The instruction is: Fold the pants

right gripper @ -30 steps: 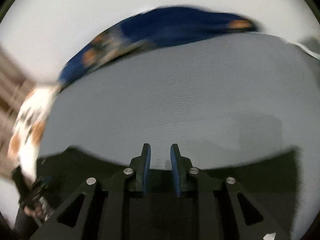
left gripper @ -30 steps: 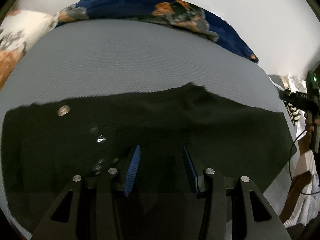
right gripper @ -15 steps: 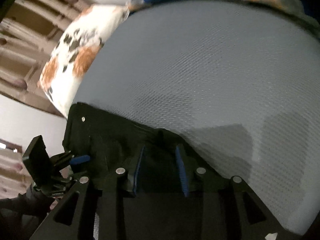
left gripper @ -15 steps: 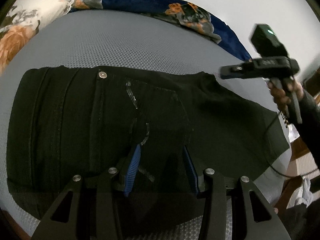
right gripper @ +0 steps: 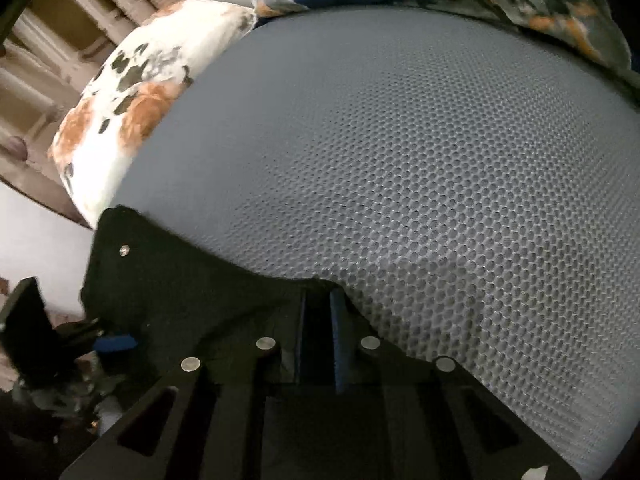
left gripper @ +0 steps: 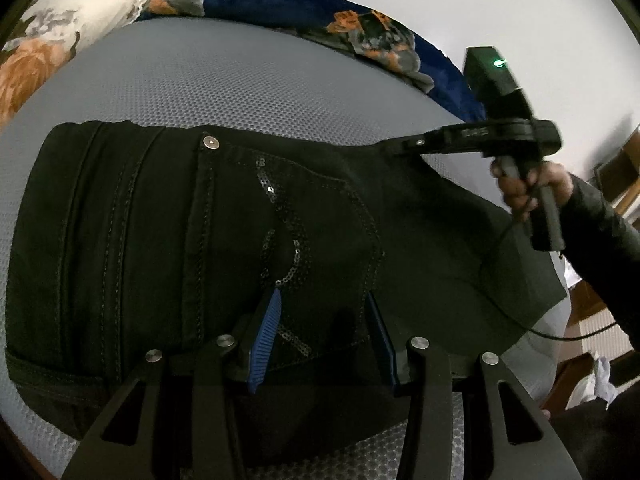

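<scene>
Grey honeycomb-mesh bed surface (left gripper: 248, 80), with a white pillow printed in orange and grey flowers (left gripper: 52, 40) and a navy floral blanket (left gripper: 320, 16) along its far edge. Black folded pants with a silver rivet and sequin-trimmed pocket (left gripper: 168, 240) spread flat across the near side of the bed. Left gripper (left gripper: 326, 328) held just above the pocket, blue-padded fingers (left gripper: 266, 336) spread apart, nothing between them. Right gripper (right gripper: 318, 308) at the pants' far edge, fingers pressed close on a fold of black cloth.
</scene>
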The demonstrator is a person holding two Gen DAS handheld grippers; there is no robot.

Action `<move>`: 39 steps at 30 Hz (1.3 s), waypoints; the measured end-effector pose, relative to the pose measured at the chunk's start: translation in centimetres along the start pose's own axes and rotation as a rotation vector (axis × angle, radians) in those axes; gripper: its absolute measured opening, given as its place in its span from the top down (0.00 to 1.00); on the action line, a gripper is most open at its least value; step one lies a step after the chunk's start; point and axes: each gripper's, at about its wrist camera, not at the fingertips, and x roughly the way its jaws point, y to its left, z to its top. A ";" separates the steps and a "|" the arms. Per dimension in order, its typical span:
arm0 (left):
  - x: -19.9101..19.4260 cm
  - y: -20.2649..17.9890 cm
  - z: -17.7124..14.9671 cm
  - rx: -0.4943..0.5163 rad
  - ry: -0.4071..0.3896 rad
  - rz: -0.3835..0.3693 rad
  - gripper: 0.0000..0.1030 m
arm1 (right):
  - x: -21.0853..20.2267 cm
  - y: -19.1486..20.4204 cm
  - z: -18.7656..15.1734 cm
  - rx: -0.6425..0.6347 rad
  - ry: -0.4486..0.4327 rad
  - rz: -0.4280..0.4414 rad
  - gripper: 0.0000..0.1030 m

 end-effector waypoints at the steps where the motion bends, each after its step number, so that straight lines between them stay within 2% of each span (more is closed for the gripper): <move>1: 0.0 0.0 -0.1 0.003 0.001 0.002 0.56 | 0.0 -0.1 0.0 0.012 -0.007 -0.002 0.90; 3: 0.0 0.0 0.0 -0.001 0.006 0.003 0.56 | -0.6 -0.2 0.0 0.038 -0.026 -0.006 0.85; 5: 0.1 -0.2 0.4 -0.008 0.019 0.014 0.56 | -1.5 0.0 0.0 0.042 -0.042 -0.040 0.68; 8: -1.0 -1.9 1.7 0.043 -0.026 0.041 0.56 | -5.0 -0.5 -1.0 0.058 -0.120 -0.074 0.68; 11: -1.5 -3.8 3.2 0.107 -0.074 0.017 0.56 | -8.3 -1.1 -3.2 0.098 -0.174 -0.143 0.64; 17: 2.4 -8.6 6.7 0.249 -0.059 -0.041 0.56 | -12.1 -4.4 -9.1 0.213 -0.189 -0.270 0.63; 18: 3.4 -9.3 7.2 0.265 -0.048 -0.048 0.56 | -12.4 -5.2 -10.2 0.243 -0.187 -0.303 0.63; 22: 7.3 -10.8 9.3 0.291 0.001 -0.085 0.56 | -12.8 -6.9 -12.1 0.299 -0.202 -0.351 0.63; 25: 9.4 -11.1 10.4 0.284 0.025 -0.095 0.57 | -12.6 -7.8 -12.7 0.331 -0.215 -0.380 0.63; 28: 10.9 -11.3 11.0 0.292 0.035 -0.070 0.61 | -11.8 -8.4 -12.5 0.326 -0.216 -0.440 0.64; 31: 12.3 -10.9 11.4 0.284 0.058 -0.049 0.70 | -10.9 -9.3 -12.4 0.316 -0.227 -0.499 0.68; 33: 13.2 -10.7 11.5 0.273 0.071 -0.040 0.77 | -10.8 -9.9 -12.5 0.323 -0.254 -0.495 0.68; 39: 13.8 -10.4 12.0 0.232 0.076 -0.036 0.79 | -11.8 -10.9 -12.8 0.372 -0.280 -0.479 0.66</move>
